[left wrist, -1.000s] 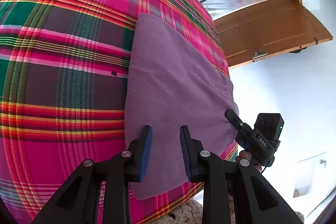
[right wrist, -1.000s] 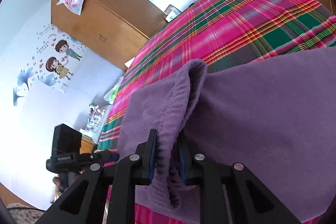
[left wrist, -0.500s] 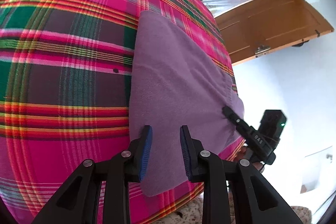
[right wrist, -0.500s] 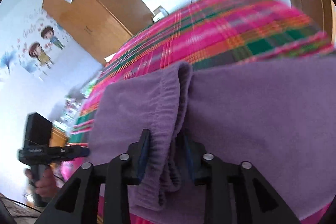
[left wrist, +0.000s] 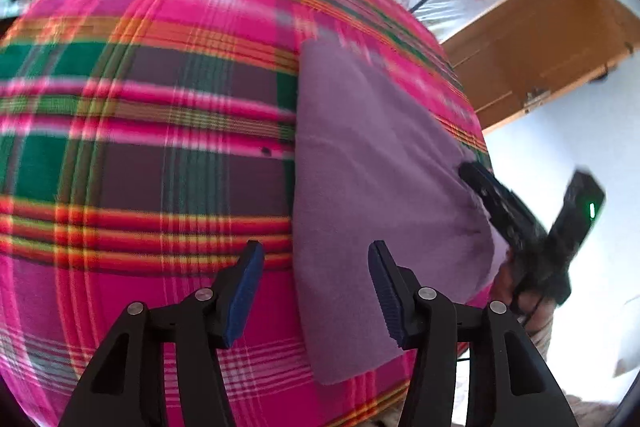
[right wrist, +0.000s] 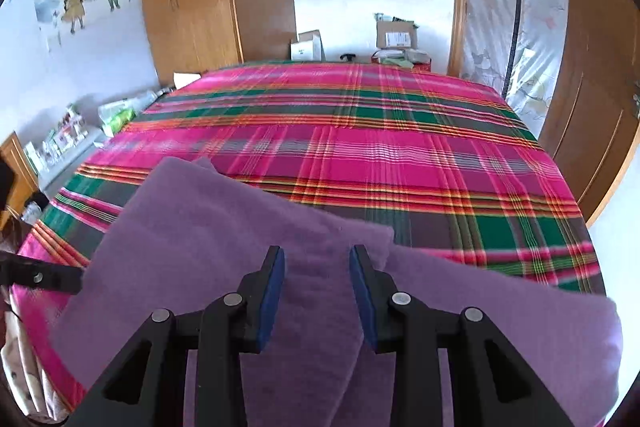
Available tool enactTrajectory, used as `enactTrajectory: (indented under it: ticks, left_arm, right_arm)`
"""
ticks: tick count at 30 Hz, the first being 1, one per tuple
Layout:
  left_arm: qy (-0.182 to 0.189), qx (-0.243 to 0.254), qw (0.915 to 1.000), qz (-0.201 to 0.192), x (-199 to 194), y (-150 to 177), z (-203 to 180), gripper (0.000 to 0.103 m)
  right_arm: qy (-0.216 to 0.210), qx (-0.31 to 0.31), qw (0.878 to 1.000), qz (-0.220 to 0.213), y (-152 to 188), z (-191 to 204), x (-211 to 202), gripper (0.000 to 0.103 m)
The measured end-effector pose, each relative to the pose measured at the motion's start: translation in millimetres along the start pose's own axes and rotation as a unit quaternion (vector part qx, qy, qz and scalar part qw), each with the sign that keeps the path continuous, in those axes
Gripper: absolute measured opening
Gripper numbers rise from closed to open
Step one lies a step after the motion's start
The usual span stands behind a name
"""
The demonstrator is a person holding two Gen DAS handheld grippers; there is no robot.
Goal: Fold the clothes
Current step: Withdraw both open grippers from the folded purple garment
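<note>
lying flat on the plaid bed [right wrist: 400, 163], the purple garment [left wrist: 360, 187] sits near the bed's front edge, at about 3 o'clock from the bed's middle in your left wrist view. in the right wrist view a second layer of it laps over the first, with a raised fold edge running from 10 o'clock toward the middle.

your left hand-held gripper [left wrist: 316, 287] is released, jaws wide, hovering over the garment's near left edge with nothing between the pads. your right hand-held gripper [right wrist: 316, 291] is released too, its jaws spread over the doubled cloth; the fabric passes under them, not pinched as far as i can tell. in the left view it sits at the garment's 3 o'clock edge.

judging by the layers, one fold lies made and neither gripper holds cloth, so you look to be between folds. whether this is the last fold or one more is wanted, the pictures don't settle.

if you fold again, you'd want each gripper low on an edge, biting both layers together, and the two lifting evenly so the top layer doesn't slide off. the fleece looks thick and soft, so take a deep bite.
</note>
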State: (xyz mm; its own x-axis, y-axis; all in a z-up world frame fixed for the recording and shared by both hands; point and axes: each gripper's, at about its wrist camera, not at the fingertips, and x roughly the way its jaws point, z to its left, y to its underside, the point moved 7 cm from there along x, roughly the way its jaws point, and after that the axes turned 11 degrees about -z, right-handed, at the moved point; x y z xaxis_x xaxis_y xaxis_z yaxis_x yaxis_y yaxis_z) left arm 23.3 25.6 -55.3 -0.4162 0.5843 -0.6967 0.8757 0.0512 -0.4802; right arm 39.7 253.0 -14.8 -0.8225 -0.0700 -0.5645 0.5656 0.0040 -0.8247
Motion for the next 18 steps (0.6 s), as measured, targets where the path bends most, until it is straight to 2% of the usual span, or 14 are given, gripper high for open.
enactTrajectory:
  ticks: [6,12,15,18]
  left_arm:
    - [-0.008,0.02,0.9998,0.0,2,2,-4,0.056]
    - [-0.017,0.038,0.9991,-0.003,4,4,-8,0.057]
    - [-0.022,0.047,0.9986,-0.005,4,5,-10,0.057]
    - [-0.026,0.057,0.998,-0.007,5,6,-12,0.06]
  right_arm:
    - [0.014,-0.004,0.999,0.031,1,-8,14,0.034]
    - [0.002,-0.013,1.0,0.012,-10,2,5,0.036]
    - [-0.013,-0.021,1.0,0.02,-12,11,14,0.038]
    - [-0.004,-0.023,0.999,0.037,-4,10,23,0.039]
